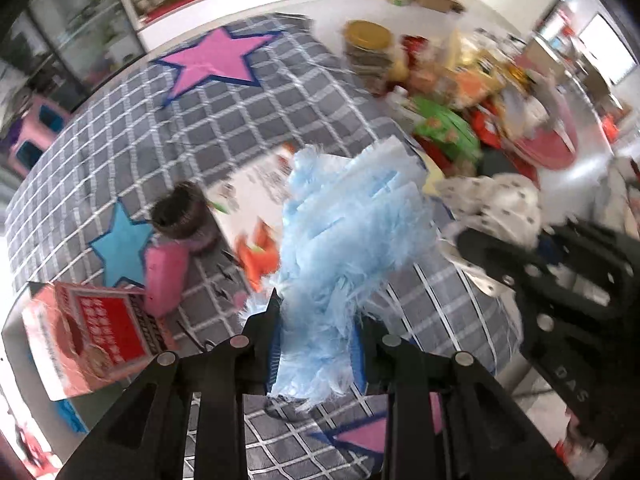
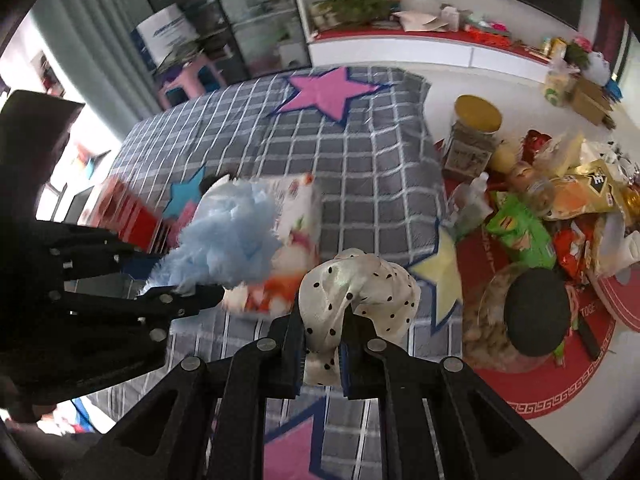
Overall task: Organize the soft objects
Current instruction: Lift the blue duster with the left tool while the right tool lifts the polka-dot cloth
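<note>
A light blue feathery duster head [image 1: 344,220] is pinched between the blue pads of my left gripper [image 1: 318,320] and hangs over the grey checked blanket [image 1: 132,152]. In the right wrist view the same duster head [image 2: 232,240] sticks out of the left gripper [image 2: 188,276] at the left. My right gripper [image 2: 322,320] is shut on a white cloth with black polka dots [image 2: 360,284], held above the blanket's near part. From the left wrist camera, that cloth [image 1: 496,200] and the right gripper [image 1: 520,236] appear at the right.
On the blanket lie a white printed tissue pack [image 2: 300,208], a red box [image 1: 92,328], a pink pad [image 1: 164,280] and a dark round thing [image 1: 180,212]. To the right, a red round mat [image 2: 560,396] holds snack bags, a gold-lidded jar [image 2: 476,132] and a black-lidded jar [image 2: 532,312].
</note>
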{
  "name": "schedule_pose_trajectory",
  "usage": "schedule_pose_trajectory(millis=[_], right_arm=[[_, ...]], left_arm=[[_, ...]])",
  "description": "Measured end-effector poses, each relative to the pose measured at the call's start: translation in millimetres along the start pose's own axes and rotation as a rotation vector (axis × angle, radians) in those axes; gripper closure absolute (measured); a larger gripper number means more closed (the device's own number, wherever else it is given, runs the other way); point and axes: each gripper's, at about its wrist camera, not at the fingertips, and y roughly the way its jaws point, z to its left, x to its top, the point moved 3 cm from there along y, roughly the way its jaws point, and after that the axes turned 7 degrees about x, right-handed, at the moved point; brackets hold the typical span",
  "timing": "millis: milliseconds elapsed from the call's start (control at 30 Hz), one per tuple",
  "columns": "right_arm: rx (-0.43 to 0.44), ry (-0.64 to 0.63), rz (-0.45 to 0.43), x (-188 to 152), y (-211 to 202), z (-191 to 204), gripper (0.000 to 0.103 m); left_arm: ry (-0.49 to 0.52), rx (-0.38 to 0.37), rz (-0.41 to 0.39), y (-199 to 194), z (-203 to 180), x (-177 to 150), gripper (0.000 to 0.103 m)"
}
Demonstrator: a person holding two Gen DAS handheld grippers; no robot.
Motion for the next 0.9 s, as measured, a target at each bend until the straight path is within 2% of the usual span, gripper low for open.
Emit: schedule_pose_trajectory(millis=[200,433,900], right_arm=[[0.051,0.018,-0.070,31.6,-6.8,7.2,0.089],[0.129,0.011,-0.112,57.6,-12.3,32.8,0.089],[0.173,-0.127,-0.095,75.0,-10.2,105.1,0.089]], left_arm=[[-0.087,0.057,-0.031,-18.6,31.9,16.1,0.072],[-0.154,0.108,-0.058,-38.3,63.1,10.9,0.072],[-0.313,0.164,-0.069,-62.0,129.7,-13.7,0.072]])
